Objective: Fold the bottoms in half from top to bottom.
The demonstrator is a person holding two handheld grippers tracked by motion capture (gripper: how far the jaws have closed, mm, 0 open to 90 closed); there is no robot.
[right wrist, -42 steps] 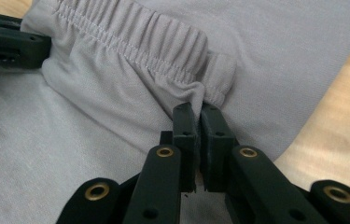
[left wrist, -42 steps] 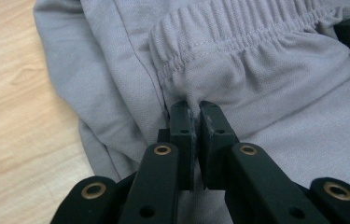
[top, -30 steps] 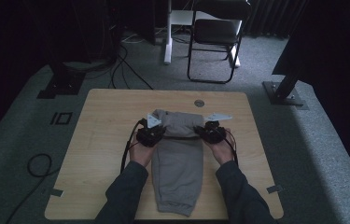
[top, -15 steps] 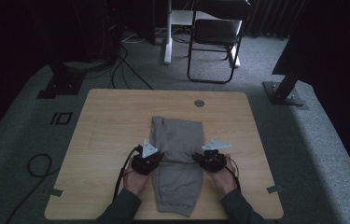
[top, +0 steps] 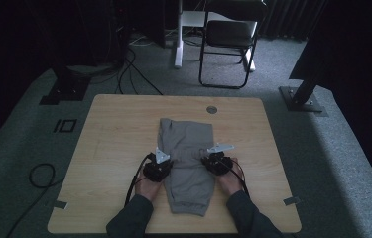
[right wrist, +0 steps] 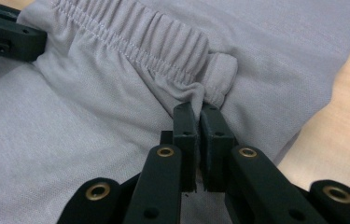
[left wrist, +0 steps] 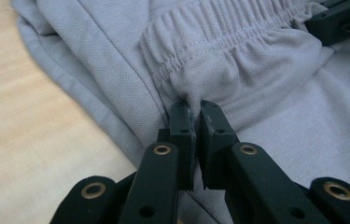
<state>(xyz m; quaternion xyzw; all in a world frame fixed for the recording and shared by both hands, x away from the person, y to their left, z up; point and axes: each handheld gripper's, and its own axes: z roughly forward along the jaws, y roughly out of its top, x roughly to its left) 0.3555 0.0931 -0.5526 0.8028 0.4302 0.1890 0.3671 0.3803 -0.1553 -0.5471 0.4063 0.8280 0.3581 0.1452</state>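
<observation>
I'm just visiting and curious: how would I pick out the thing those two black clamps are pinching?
Look at the wooden table. In its middle lie grey trousers, folded, the sole cloth there. The left gripper and right gripper pinch their gathered elastic waistband.

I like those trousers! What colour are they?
Light grey trousers, plain, clearest in the left gripper view.

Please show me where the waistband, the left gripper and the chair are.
waistband (left wrist: 238,35), left gripper view, gathered elastic edge.
left gripper (left wrist: 195,114), left gripper view, between its tips.
chair (top: 229,32), high view, seat.
</observation>
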